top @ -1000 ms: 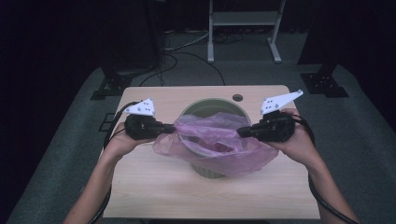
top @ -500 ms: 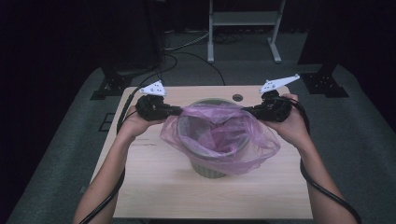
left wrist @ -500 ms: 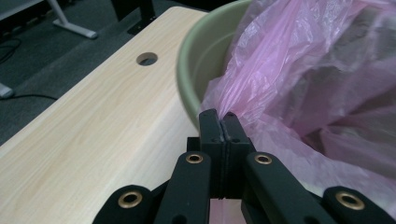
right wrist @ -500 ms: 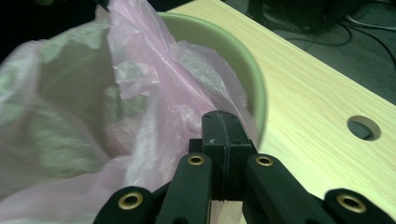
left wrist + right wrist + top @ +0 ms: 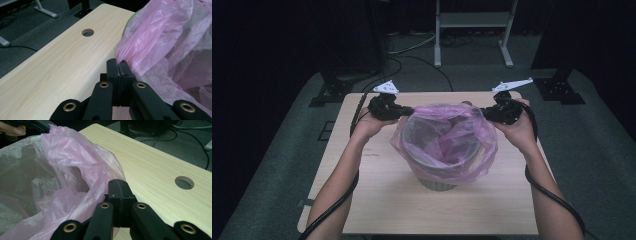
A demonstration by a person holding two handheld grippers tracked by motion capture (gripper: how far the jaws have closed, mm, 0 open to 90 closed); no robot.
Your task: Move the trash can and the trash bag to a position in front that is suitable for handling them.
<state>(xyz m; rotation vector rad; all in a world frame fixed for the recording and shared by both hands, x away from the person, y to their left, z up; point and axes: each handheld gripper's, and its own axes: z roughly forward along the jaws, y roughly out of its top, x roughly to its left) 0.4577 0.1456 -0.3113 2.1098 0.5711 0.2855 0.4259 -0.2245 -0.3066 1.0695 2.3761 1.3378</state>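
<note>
Two hand-held grippers clamp pink bag (image 5: pixel 447 145) | bin (image 5: pixel 437 182) mostly hidden beneath

Both forearms reach forward and spread wide, hands level with each other. Left claw (image 5: pixel 408 112) points inward to the right, jaws pressed tight together. Right claw (image 5: pixel 485 114) points inward to the left, jaws likewise clamped, cable trailing back along the arm.

We see thin, glossy, crinkled pink plastic bag (image 5: pixel 447 145) film pinched in our matt black left gripper (image 5: pixel 120 68); beside it, the table (image 5: pixel 57 65) is smooth pale wood.
</note>
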